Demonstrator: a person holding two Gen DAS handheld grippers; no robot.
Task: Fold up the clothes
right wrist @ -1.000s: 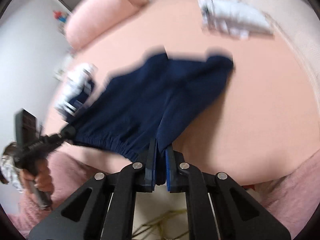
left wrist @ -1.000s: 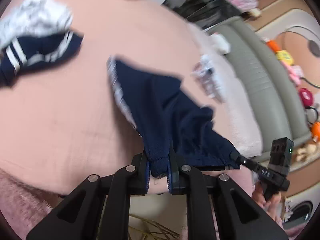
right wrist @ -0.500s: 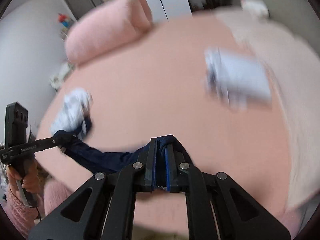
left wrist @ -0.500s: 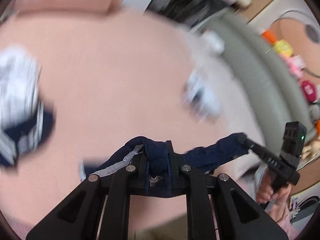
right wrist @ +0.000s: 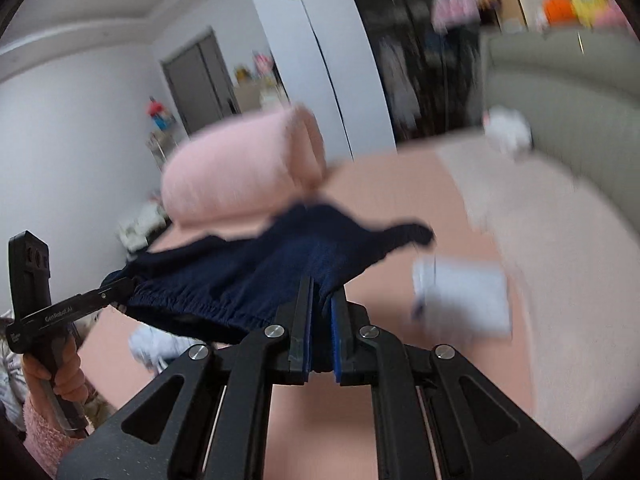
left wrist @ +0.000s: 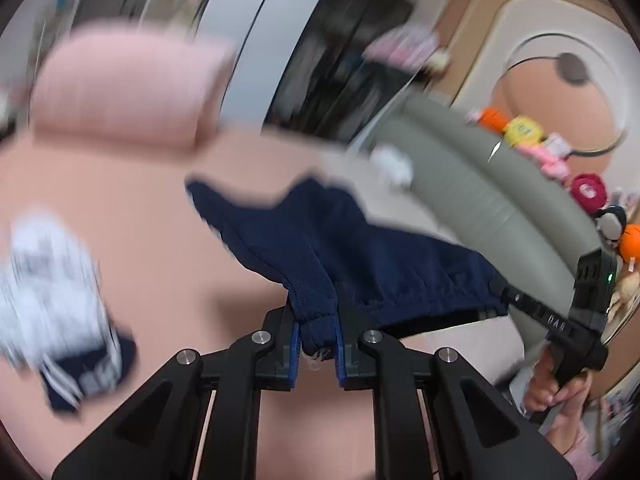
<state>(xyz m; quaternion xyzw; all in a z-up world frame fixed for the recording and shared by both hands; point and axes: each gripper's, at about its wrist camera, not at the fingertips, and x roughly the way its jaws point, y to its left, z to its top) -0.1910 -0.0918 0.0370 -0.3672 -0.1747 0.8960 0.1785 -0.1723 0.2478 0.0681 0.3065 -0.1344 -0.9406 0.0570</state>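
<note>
**Navy garment stretched in the air between two tongs**

The navy garment (left wrist: 360, 252) hangs spread above the pink bed (left wrist: 132, 240), its elastic waistband running from one tong to the other. The left gripper (left wrist: 317, 340) has its blue-padded fingers pressed onto a bunched corner of the waistband; the right gripper (right wrist: 322, 320) pinches the opposite corner the same way. The cloth's far edge floats forward of both tongs, away from the holder.

From the left wrist, the right gripper's tip (left wrist: 500, 296) shows at the waistband's far end, with the person's hand (left wrist: 556, 388) on its handle; a white and navy pile (left wrist: 56, 300) lies on the bed to the left of the tongs, and coloured toys (left wrist: 520, 132) line the grey headboard (left wrist: 480, 196) to the right. From the right wrist, the left gripper's tip (right wrist: 120, 288) bites the other end, held by a hand in a fluffy pink sleeve (right wrist: 44, 432); a folded white piece (right wrist: 460, 300) sits just right of the tongs, and a rolled pink blanket (right wrist: 240, 168) lies beyond the cloth.

Both views are smeared by motion. What kind of garment this is cannot be told, nor whether its far edge touches the bed.
</note>
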